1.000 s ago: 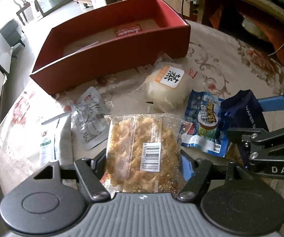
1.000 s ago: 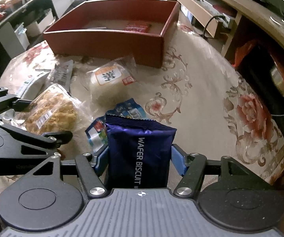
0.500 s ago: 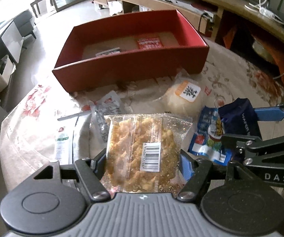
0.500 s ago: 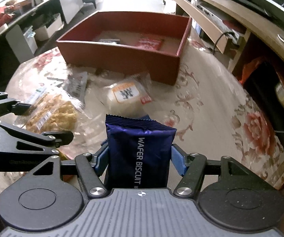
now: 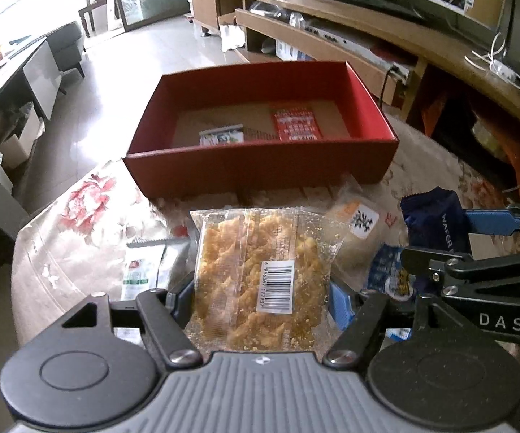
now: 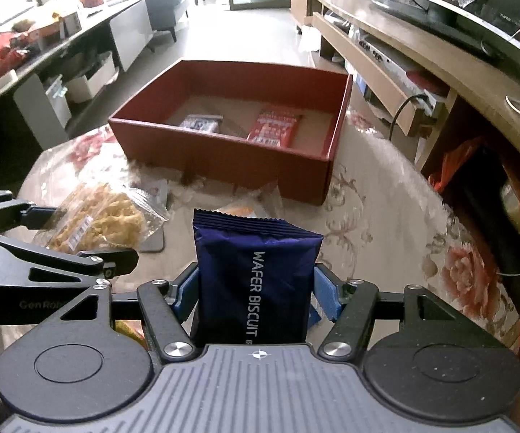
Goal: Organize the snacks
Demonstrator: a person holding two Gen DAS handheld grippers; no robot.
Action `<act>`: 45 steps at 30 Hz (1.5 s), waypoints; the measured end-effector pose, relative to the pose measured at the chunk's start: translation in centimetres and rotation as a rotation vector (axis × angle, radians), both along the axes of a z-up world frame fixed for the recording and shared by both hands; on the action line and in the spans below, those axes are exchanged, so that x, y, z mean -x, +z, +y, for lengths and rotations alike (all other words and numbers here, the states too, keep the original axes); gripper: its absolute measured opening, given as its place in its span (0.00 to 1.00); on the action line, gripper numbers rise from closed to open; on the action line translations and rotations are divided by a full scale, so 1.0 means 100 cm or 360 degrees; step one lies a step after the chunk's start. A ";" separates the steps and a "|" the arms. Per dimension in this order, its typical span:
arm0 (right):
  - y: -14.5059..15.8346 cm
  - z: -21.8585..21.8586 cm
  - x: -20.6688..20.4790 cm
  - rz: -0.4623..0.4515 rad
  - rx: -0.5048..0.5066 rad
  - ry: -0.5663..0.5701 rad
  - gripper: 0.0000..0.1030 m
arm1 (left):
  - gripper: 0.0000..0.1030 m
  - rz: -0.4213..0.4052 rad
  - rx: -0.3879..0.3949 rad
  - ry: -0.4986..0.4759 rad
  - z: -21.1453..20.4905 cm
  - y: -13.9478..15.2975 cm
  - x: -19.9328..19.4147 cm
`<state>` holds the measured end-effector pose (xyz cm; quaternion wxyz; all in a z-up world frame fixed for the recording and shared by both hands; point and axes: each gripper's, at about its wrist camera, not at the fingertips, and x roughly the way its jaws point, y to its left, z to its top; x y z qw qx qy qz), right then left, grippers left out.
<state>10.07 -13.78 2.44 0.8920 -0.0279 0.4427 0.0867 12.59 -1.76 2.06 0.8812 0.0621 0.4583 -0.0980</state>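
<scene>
Floral-printed cloth under glossy clear plastic covers the round table [image 5: 79, 238], and a long wooden TV cabinet [image 6: 404, 36] runs along the far right of the room. On the far half of the table sits a shallow rectangular red cardboard box [image 5: 260, 166] with a plain brown floor; inside it lie a flat red sachet [image 5: 295, 123] on the right and a small pale printed packet [image 5: 222, 136] to its left.

Nearer, the left gripper [image 5: 260, 296] is clamped on a clear crinkled bag of golden fried snack pieces [image 5: 260, 274] with a white barcode sticker, held above the table with its blue fingers [image 5: 339, 305] pressing both sides. The right gripper [image 6: 256, 294] is closed on a dark blue foil pack marked WAFER BISCUIT [image 6: 256, 274], upright, its crimped top edge pointing toward the box.

Loose on the cloth between grippers and box are a round whitish bun in clear wrap with an orange-and-white label [image 5: 359, 227], a blue printed sachet [image 5: 386, 270] just right of the snack bag, and a white-and-green flat packet [image 5: 139, 270] to the left.
</scene>
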 end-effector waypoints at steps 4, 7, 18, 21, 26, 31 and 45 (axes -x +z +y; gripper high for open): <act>0.006 0.000 -0.005 -0.0028 -0.0005 -0.0008 0.69 | 0.72 -0.0045 0.0006 0.0022 0.001 0.007 -0.004; 0.012 0.001 -0.009 -0.0055 -0.0010 -0.0012 0.69 | 0.71 -0.0067 0.0029 0.0050 0.004 0.012 -0.009; 0.035 0.002 -0.027 -0.0175 -0.0043 -0.0051 0.69 | 0.71 -0.0178 0.0082 0.0140 0.007 0.034 -0.031; 0.040 0.002 -0.032 -0.0210 -0.0044 -0.0056 0.69 | 0.71 -0.0202 0.0090 0.0156 0.007 0.039 -0.037; 0.046 0.001 -0.043 -0.0246 -0.0046 -0.0065 0.69 | 0.71 -0.0240 0.0090 0.0195 0.006 0.044 -0.047; 0.052 0.002 -0.052 -0.0281 -0.0045 -0.0077 0.69 | 0.71 -0.0290 0.0088 0.0229 0.006 0.051 -0.058; 0.063 -0.001 -0.083 -0.0350 -0.0039 -0.0095 0.69 | 0.71 -0.0340 0.0085 0.0272 -0.002 0.057 -0.096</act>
